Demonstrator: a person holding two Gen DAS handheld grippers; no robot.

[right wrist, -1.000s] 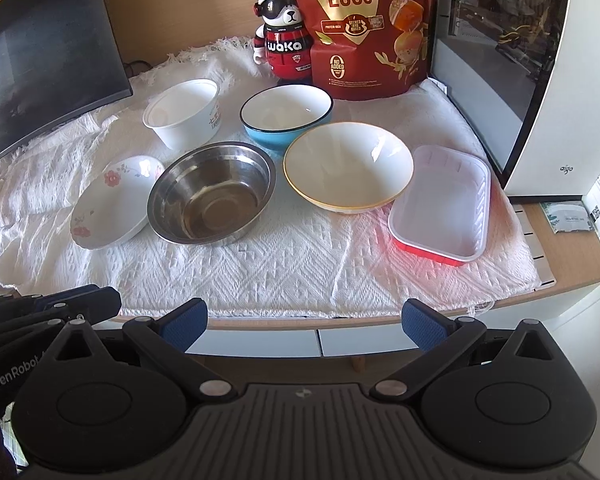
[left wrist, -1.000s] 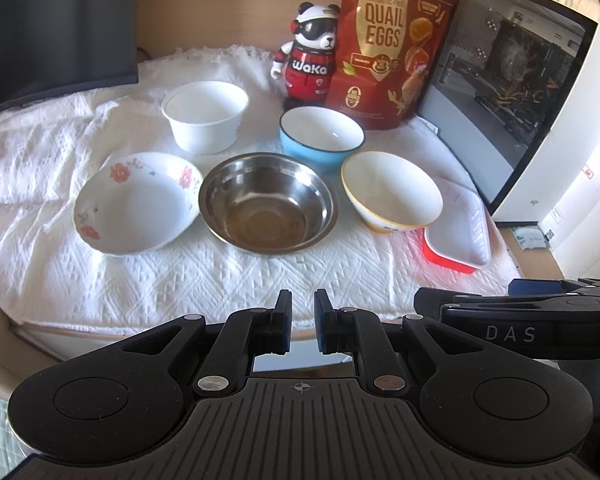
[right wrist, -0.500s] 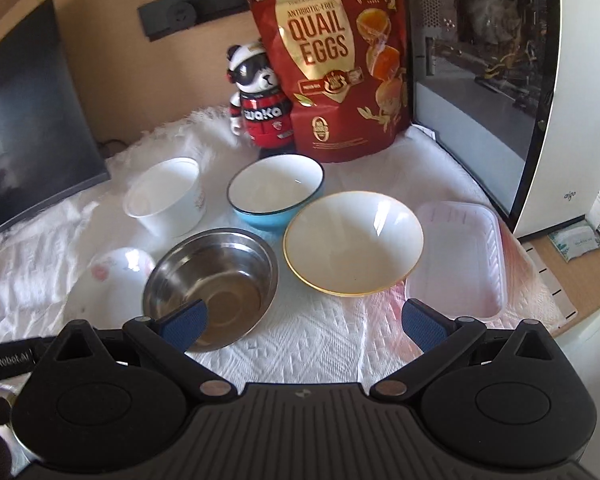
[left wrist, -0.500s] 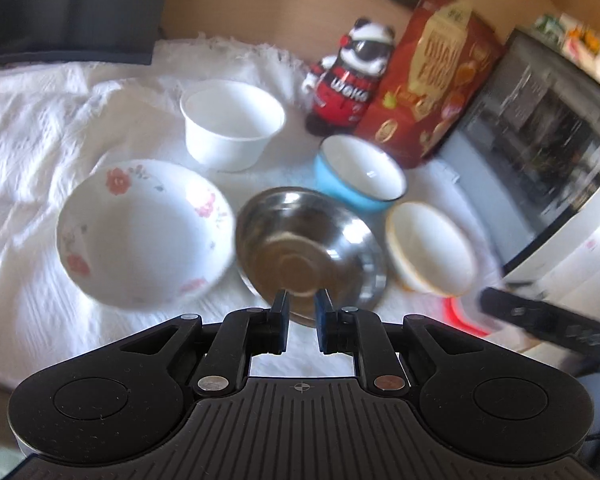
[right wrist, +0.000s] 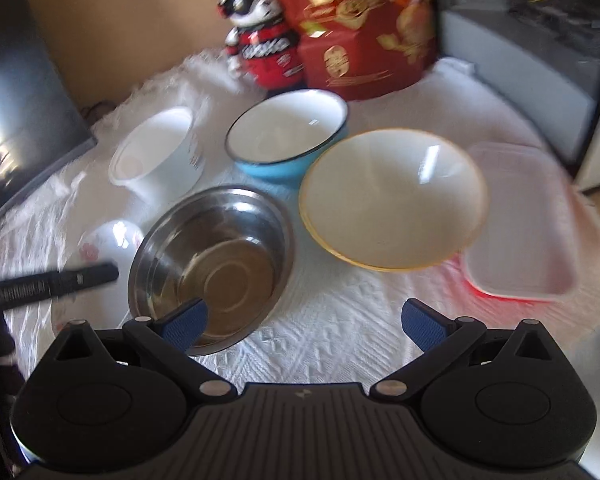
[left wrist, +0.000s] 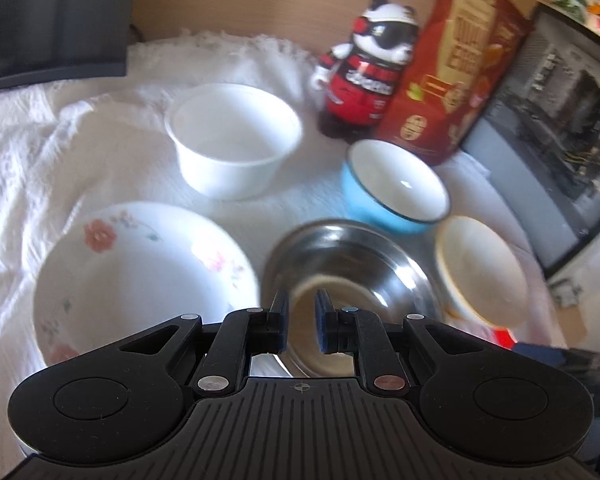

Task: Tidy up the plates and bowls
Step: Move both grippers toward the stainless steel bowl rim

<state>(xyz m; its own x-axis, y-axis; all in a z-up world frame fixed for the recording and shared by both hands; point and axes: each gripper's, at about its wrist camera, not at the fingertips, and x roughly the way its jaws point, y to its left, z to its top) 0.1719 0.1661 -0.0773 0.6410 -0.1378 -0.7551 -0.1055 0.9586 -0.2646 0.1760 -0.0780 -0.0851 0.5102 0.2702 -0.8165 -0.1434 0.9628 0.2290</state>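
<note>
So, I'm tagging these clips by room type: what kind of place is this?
Probably a home desk rather than a kitchen: bowls sit on a white cloth between a dark monitor and a glass-sided computer case, with a snack bag and panda figurine behind.

Panda figurine [left wrist: 374, 68] beside snack bag [left wrist: 466, 68]

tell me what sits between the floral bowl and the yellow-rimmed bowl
The steel bowl sits between the floral bowl and the yellow-rimmed bowl, clearest in the left wrist view.
</note>
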